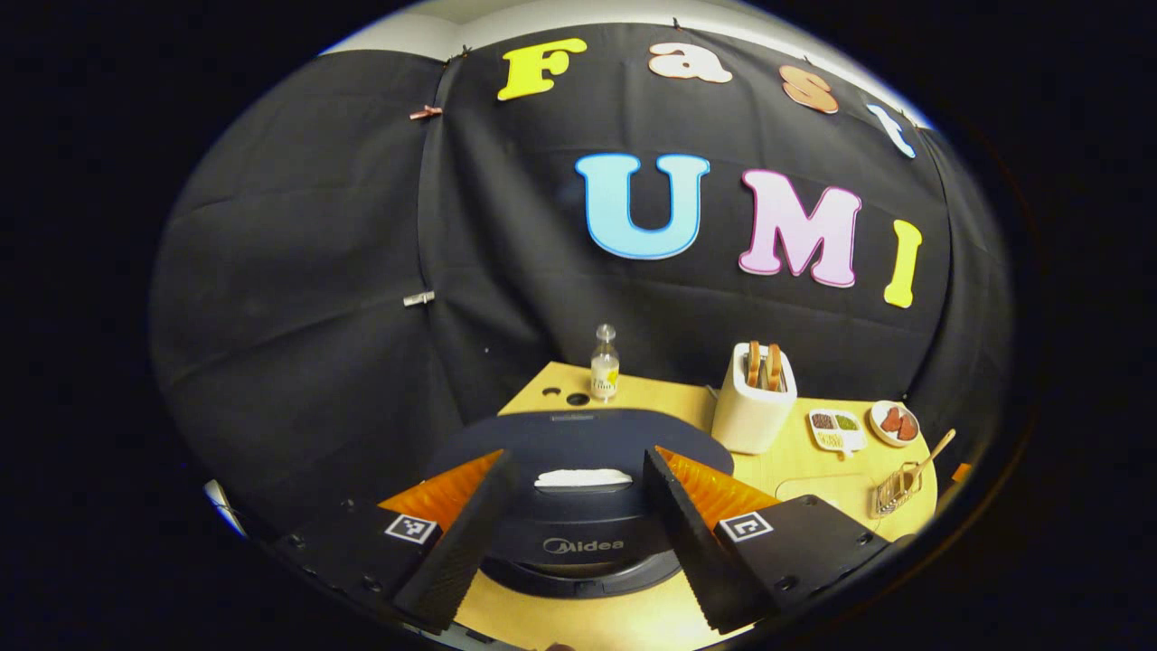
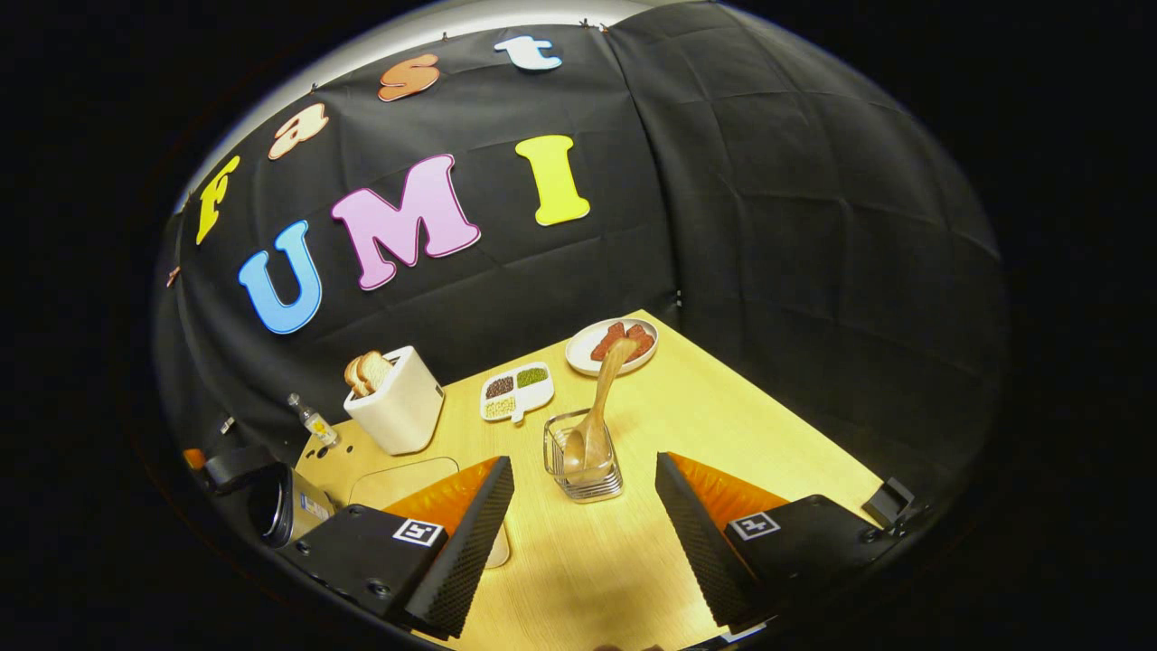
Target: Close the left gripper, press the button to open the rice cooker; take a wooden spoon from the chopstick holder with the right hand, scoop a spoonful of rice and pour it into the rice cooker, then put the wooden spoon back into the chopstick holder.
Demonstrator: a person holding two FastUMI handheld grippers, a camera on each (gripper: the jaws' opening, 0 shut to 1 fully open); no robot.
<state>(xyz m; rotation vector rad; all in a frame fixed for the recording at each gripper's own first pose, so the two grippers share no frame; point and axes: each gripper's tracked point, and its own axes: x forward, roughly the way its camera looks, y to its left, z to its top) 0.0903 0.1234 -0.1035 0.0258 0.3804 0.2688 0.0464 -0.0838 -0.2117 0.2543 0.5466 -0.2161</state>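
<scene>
A dark rice cooker (image 1: 578,434) with its lid down stands right in front of my left gripper (image 1: 576,457). The open fingers frame its white button (image 1: 583,477) without touching it. In the right gripper view a wire chopstick holder (image 2: 597,488) stands on the wooden table (image 2: 723,407), and a wooden spoon (image 2: 601,398) leans out of it. My right gripper (image 2: 583,463) is open just short of the holder, with nothing between its fingers. Holder (image 1: 898,490) and spoon (image 1: 931,452) also show far right in the left gripper view.
A white toaster (image 2: 398,402) with bread, a small bottle (image 2: 312,420), a divided dish (image 2: 515,391) of grains and a plate (image 2: 587,348) of red food line the back of the table. A pale object (image 2: 497,547) is half hidden behind my right gripper's left finger.
</scene>
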